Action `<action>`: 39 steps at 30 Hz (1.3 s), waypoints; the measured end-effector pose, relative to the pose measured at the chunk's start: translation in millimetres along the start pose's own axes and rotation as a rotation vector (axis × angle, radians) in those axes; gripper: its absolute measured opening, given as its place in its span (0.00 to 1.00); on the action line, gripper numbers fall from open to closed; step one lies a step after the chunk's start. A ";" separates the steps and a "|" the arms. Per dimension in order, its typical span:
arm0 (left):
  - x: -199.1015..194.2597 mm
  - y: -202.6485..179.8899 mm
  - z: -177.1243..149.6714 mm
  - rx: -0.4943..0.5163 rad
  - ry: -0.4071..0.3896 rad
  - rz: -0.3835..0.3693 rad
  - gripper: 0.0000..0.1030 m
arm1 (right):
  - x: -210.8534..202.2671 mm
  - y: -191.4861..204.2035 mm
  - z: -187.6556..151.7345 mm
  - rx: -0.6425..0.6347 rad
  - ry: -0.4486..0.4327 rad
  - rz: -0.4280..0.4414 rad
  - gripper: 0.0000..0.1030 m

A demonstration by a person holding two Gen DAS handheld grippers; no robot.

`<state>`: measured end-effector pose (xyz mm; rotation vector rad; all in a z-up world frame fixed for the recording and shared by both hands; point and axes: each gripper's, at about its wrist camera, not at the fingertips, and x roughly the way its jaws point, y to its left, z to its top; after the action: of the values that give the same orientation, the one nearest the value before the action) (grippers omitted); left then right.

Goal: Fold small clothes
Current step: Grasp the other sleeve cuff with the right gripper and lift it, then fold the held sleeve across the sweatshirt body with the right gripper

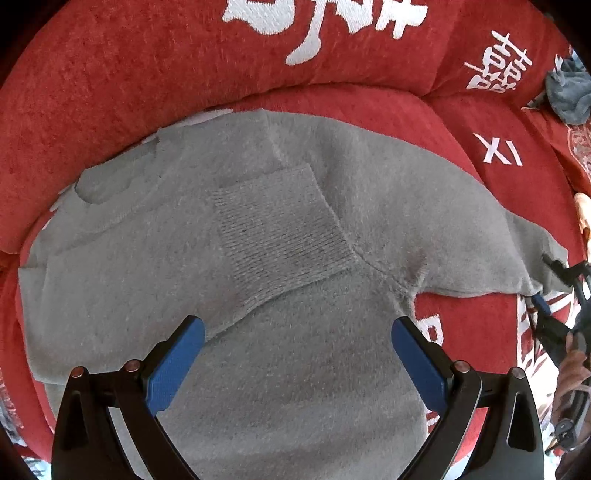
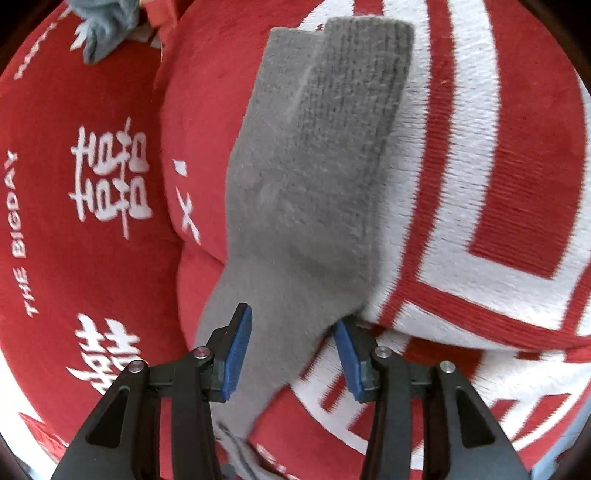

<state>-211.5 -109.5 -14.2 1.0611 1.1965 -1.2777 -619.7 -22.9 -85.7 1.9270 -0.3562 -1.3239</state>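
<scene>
A small grey fuzzy sweater [image 1: 295, 229] lies flat on a red sofa seat, with one ribbed cuff [image 1: 280, 232] folded onto its chest. My left gripper [image 1: 297, 328] is open, hovering just over the sweater's lower body. The other sleeve stretches to the right, where my right gripper [image 1: 546, 284] is at its end. In the right wrist view this sleeve [image 2: 306, 177] runs up from between the jaws of the right gripper [image 2: 291, 332], which stand partly open on either side of the cloth without pinching it.
The red sofa cover [image 1: 129, 74] with white characters rises as a backrest behind the sweater. A crumpled blue-grey cloth [image 1: 569, 92] lies at the far right; it also shows in the right wrist view [image 2: 107, 26]. A red and white cushion [image 2: 498, 184] lies under the sleeve.
</scene>
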 end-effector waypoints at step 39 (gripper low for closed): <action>-38.4 211.0 -71.5 -0.347 -0.089 0.186 0.99 | 164.2 211.0 -340.2 -1.018 0.702 0.027 0.07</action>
<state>-2.1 -25.8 0.9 0.8302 1.1710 -0.9236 -209.9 -119.0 14.3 1.3312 0.5496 -0.5208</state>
